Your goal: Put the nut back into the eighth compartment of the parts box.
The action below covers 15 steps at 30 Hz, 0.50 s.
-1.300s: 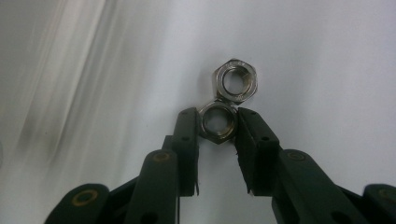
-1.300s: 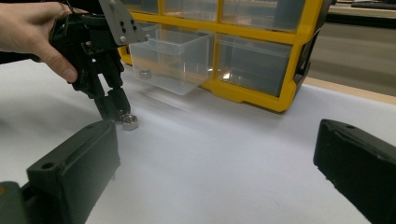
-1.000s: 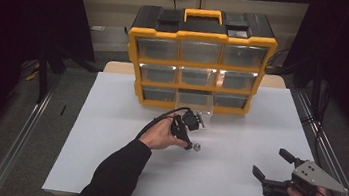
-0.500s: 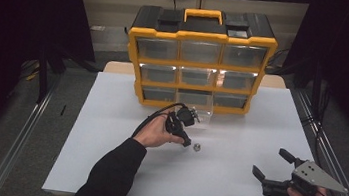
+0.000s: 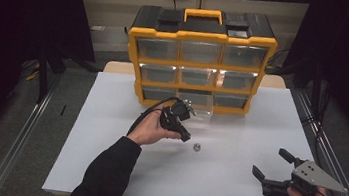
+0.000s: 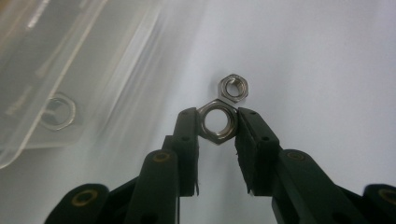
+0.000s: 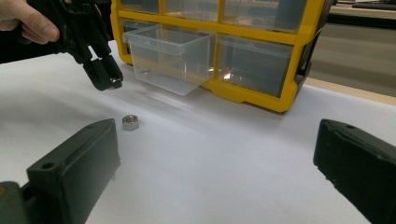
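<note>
— Where's the nut right now?

— There are two that I can make out clearly. One hex nut (image 6: 218, 126) is pinched between the jaws of the left gripper (image 6: 218, 128), which are drawn in narrow and press on its flats. It hangs above the white table (image 5: 232, 185), clear of the surface. In the right gripper view you can just catch a glint of it at the jaw tips.

— And the second nut?

— The loose nut (image 5: 196, 146) lies flat on the table, just beyond the held one in the left gripper view and near the left gripper in the high view.

— What's close to them?

— A clear drawer (image 7: 168, 58) is pulled out of the bottom row of the yellow organizer (image 5: 201, 36), in the middle column. The left gripper is just in front of it, tilted down. Through the clear plastic I can see a metal ring-shaped piece (image 6: 58, 112) lying inside, but I can't tell exactly what it is.

— The other hand?

— The right gripper (image 5: 274, 170) is well apart from all that, near the right edge of the table at the front. Its jaws stand wide with nothing between them, pointing toward the loose nut and the organizer.
</note>
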Available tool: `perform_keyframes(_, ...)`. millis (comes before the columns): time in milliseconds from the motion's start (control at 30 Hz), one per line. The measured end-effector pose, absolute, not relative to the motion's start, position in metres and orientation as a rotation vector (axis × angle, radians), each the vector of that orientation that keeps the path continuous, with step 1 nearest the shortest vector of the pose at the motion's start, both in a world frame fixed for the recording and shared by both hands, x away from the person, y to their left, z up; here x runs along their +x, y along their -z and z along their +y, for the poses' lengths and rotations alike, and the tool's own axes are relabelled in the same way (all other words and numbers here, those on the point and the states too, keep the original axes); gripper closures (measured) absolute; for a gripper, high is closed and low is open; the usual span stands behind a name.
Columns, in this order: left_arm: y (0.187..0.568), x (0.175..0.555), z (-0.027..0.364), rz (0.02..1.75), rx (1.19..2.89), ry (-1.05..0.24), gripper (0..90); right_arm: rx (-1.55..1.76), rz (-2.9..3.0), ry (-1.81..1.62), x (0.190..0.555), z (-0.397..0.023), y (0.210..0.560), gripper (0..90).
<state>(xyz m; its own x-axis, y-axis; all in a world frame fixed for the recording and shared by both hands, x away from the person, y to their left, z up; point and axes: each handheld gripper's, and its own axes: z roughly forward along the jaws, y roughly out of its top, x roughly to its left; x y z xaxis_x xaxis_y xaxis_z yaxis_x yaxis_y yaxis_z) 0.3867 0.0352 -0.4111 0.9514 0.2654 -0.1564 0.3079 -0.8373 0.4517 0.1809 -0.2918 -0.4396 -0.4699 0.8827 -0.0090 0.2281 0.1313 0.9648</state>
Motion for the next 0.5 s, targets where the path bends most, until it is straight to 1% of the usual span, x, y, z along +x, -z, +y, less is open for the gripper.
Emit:
perform_keyframes(100, 0.407, 0.387, 0.037, 0.419, 2.596, 0.089, 70.4, 1.069, 1.798, -1.366, 0.181, -0.292, 0.44, 0.1)
perform_keyframes(267, 0.402, 0.389, 0.042, 0.422, 2.576, 0.092, 70.4, 1.07, 1.798, -1.366, 0.181, -0.292, 0.44, 0.1)
perform_keyframes(500, 0.388, 0.393, 0.052, 0.427, 2.53, 0.062, 70.4, 1.071, 1.801, -1.366, 0.181, -0.292, 0.44, 0.1)
